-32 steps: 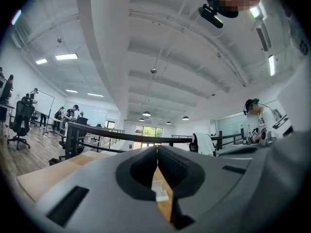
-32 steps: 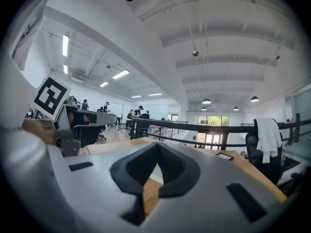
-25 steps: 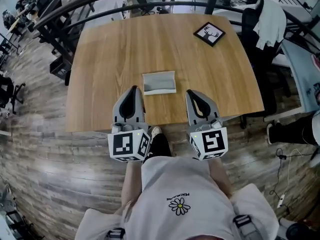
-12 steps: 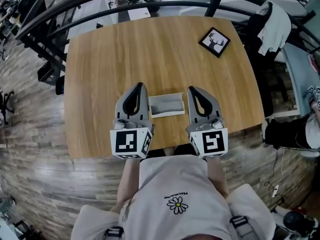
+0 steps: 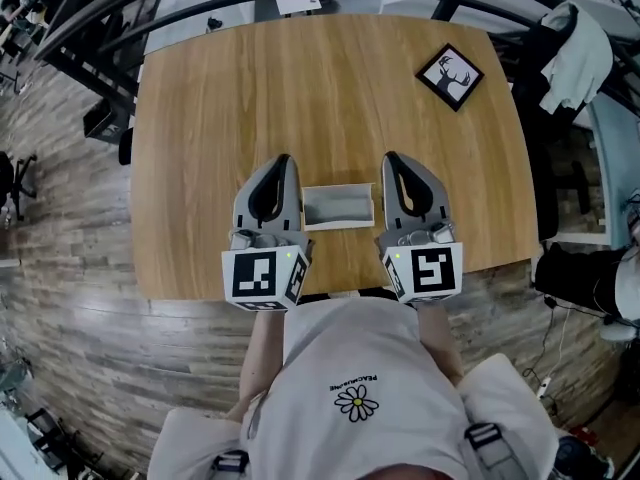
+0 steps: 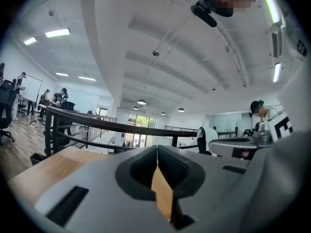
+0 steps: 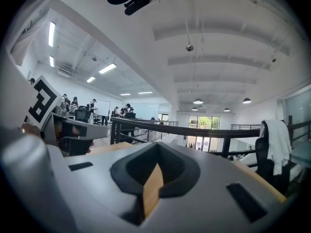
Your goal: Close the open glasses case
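One table (image 5: 200, 118) of pale wood carries everything: two tongs, one glasses case and one small framed picture.

The left tongs (image 5: 283, 161) lie level over the table's near part, pointing away from the person. The left gripper view shows their dark pads pressed together at the tips, with nothing between them and only a sliver of wood showing below the join.

Just right of them sits the single glasses case (image 5: 338, 208), between the two tongs and close to the table's near edge. It is a grey, rectangular case lying open like a shallow tray, its long side running across, with a paler inside face turned up. Whether either tongs touch its ends cannot be told.

The right tongs (image 5: 392, 159) flank the case's other end, likewise level, pressed together and empty.

Far right, near the table's far corner, lies the picture (image 5: 449, 76), a black-framed deer's head, well apart from the case.
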The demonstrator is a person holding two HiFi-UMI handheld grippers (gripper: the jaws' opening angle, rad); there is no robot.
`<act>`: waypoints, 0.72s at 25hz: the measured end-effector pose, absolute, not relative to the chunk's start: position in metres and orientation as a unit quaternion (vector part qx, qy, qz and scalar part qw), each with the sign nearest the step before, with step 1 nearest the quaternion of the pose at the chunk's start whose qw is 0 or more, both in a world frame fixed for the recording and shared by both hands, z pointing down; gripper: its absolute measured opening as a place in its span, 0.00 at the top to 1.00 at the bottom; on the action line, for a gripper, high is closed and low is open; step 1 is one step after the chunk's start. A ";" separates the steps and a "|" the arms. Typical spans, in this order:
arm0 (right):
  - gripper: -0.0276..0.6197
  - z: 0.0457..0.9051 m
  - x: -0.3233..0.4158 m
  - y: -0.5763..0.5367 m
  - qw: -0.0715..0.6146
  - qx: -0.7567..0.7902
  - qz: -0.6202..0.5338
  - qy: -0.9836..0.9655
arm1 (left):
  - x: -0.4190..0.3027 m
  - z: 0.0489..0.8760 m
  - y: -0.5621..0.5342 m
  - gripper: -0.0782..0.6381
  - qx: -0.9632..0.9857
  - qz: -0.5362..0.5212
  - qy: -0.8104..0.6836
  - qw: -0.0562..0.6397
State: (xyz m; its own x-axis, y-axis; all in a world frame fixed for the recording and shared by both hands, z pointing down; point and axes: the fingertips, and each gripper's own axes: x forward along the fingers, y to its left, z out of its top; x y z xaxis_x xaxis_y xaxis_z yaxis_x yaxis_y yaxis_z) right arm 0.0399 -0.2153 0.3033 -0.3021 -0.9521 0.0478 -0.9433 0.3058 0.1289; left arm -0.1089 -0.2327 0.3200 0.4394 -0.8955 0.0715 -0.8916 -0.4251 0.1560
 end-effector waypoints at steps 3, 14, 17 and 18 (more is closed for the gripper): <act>0.95 0.307 0.040 -0.218 0.054 0.573 -0.033 -0.817 | -0.103 0.325 -0.233 0.86 0.839 -0.003 -0.538 0.085; 0.95 0.326 0.052 -0.217 0.078 0.557 -0.022 -0.826 | -0.079 0.333 -0.246 0.71 0.850 0.005 -0.518 0.096; 0.95 0.330 0.060 -0.216 0.079 0.562 -0.016 -0.823 | -0.069 0.348 -0.251 0.54 0.857 0.024 -0.504 0.103; 0.95 0.330 0.062 -0.216 0.078 0.563 -0.015 -0.822 | -0.067 0.353 -0.252 0.52 0.858 0.027 -0.502 0.107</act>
